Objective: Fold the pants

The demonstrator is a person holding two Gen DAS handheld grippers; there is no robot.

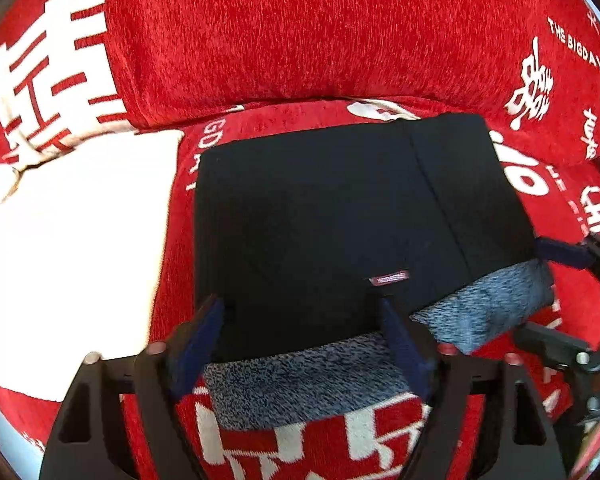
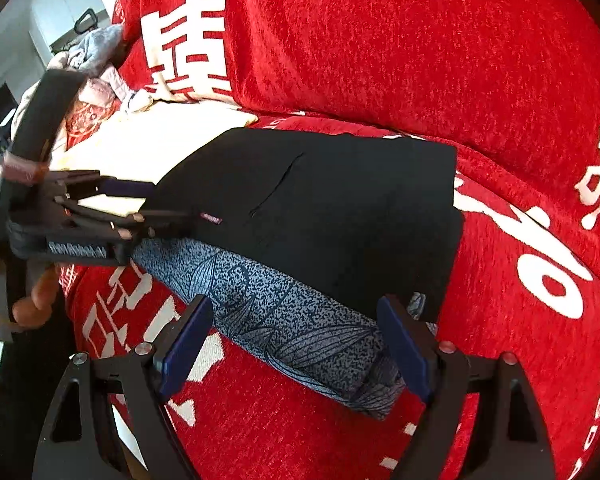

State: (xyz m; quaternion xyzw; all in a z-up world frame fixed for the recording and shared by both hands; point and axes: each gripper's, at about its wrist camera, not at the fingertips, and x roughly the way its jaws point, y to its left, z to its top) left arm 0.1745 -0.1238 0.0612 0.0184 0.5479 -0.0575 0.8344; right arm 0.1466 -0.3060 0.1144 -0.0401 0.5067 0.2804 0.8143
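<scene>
Pants [image 1: 340, 208], black outside with a speckled grey lining, lie folded into a compact rectangle on the red sofa seat [image 2: 260, 420], with the far edge near the back cushion [image 1: 300, 32] and the grey lining exposed along the near edge toward the seat front. The left gripper [image 1: 302, 336] has its fingers spread wide; the blue pads [image 1: 198, 344] stand on either side of the near edge of the bundle, and nothing is clamped between them. The right gripper [image 2: 296, 344] is likewise spread wide, its pads [image 2: 186, 344] straddling the grey lining roll at the near right corner without pressing on it. Neither tool carries cloth, which suggests the fold has been laid down and released. In the right wrist view, a hand [image 2: 32, 296] grips the handle of the left tool at the left side of the bundle. The black layer sits flat over the grey one, with a small label [image 1: 389, 278] close to the near edge; the lining projects beyond the black cloth, probably because the upper layer was folded short of the lower. A white folded cloth [image 1: 72, 248] lies just beside the pants on the left part of the seat, apart from them by a strip of red cover. Loose garments [image 2: 96, 56] are heaped at the far left end of the sofa. The fold appears largely complete.
</scene>
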